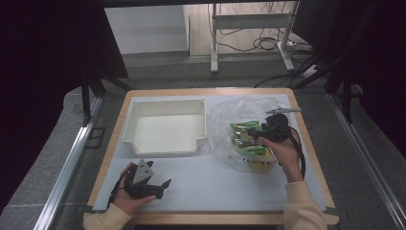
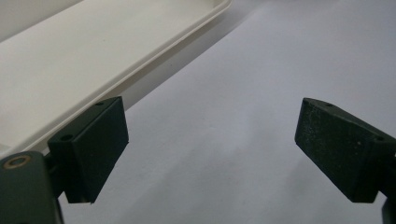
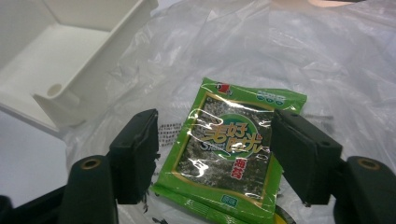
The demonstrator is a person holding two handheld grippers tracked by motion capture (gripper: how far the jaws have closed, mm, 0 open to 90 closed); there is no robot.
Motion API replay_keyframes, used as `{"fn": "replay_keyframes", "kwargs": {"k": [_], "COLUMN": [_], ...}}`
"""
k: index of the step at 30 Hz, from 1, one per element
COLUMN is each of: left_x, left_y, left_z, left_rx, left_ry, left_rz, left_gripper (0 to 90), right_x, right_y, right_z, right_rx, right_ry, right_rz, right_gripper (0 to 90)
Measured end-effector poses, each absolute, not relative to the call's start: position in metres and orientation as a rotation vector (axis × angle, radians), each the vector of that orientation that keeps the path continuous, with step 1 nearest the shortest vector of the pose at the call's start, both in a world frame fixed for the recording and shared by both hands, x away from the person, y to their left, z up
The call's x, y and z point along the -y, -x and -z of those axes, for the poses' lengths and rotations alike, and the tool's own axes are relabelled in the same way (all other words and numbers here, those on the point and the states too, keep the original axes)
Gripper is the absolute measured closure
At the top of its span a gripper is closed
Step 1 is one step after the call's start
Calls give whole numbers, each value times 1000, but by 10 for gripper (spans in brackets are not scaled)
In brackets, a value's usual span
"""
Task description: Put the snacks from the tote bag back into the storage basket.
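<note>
A green seaweed snack packet (image 3: 231,149) lies flat on a crumpled clear plastic bag (image 3: 308,56) at the table's right side. My right gripper (image 3: 215,156) hangs over it with its jaws wide, one on each long side of the packet and close to its edges; I see no squeeze on the packet. From above, that right gripper (image 1: 269,130) sits at the right of the green packet (image 1: 245,132). My left gripper (image 1: 160,188) rests near the front edge, open and with nothing between the jaws, which reach over bare white table (image 2: 219,116).
A white, empty plastic tray (image 1: 167,101) stands left of the bag (image 1: 230,112), its low front lip toward me (image 2: 154,56). A yellow packet (image 1: 258,164) lies inside the bag under my right hand. Bare table lies between the two grippers.
</note>
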State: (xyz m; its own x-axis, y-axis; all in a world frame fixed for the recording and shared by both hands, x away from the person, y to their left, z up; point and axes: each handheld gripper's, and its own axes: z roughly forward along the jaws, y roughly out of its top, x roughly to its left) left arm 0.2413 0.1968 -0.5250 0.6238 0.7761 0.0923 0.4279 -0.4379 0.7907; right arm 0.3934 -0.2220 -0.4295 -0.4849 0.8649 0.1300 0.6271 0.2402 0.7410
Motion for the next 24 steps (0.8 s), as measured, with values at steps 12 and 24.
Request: {"fn": "replay_keyframes", "kwargs": {"k": [12,24], "left_x": [-197,-198], "left_y": [-241,-241], "left_z": [525,525], "left_rx": [-949,-955], "left_ry": [-2083,-2079], "left_rz": [-589,-592], "left_gripper": [96,95], "right_x": [226,223], "right_y": [-410,-423], "right_z": [436,444], "right_rx": [-2207,-2241], "right_ry": [-1419,-1446], "right_rz": [-1092,-1036], "right_gripper": [332,350]}}
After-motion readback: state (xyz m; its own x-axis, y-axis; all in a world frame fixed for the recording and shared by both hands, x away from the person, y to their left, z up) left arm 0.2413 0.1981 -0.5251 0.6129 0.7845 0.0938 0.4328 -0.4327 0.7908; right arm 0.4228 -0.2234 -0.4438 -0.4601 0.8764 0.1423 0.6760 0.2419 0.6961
